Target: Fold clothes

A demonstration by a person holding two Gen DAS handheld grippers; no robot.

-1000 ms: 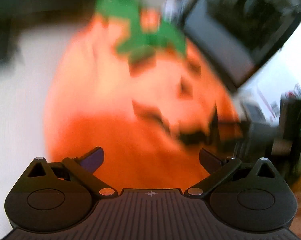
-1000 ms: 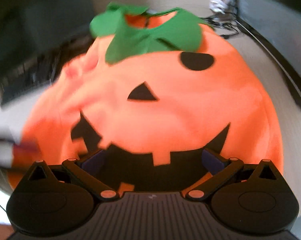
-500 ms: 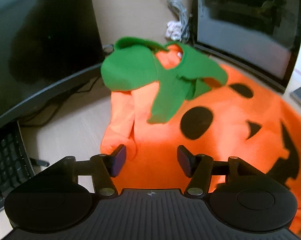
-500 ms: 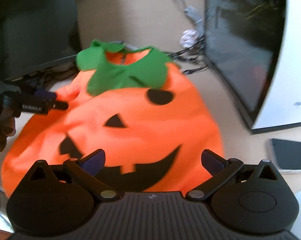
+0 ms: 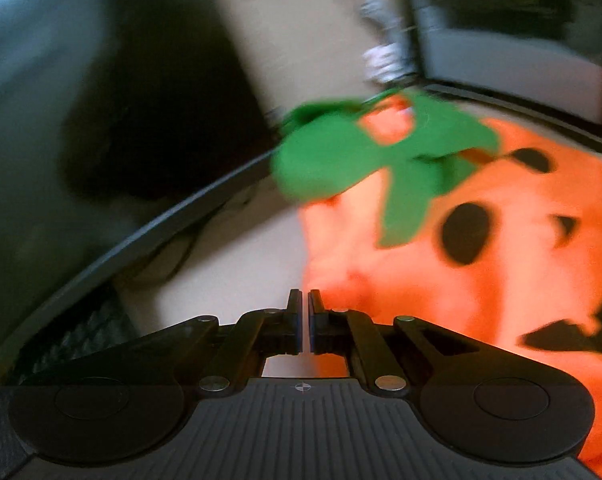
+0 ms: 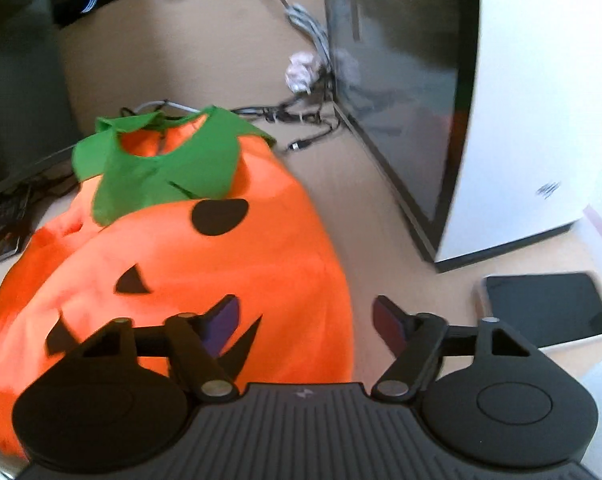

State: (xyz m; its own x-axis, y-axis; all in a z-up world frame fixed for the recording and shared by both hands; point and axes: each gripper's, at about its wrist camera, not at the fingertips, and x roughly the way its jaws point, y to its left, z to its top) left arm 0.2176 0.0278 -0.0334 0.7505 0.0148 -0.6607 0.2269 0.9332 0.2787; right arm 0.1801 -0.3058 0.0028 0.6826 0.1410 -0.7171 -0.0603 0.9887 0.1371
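An orange pumpkin costume (image 6: 205, 264) with a black face and a green leaf collar (image 6: 161, 168) lies on the beige desk. It also shows in the left wrist view (image 5: 481, 264), blurred. My left gripper (image 5: 305, 304) is shut at the costume's left edge; the orange fabric touches its right finger, and I cannot tell whether any is pinched. My right gripper (image 6: 305, 316) is open and empty over the costume's lower right edge.
A black monitor (image 5: 101, 120) and keyboard (image 5: 81, 336) stand left of the costume. A white computer case with a dark glass side (image 6: 521, 100) stands at the right, with cables (image 6: 301, 120) behind. A black phone (image 6: 545, 308) lies at the right front.
My left gripper has closed from open and sits at the costume's left edge. My right gripper has shifted right, toward the costume's lower right edge, and stays open.
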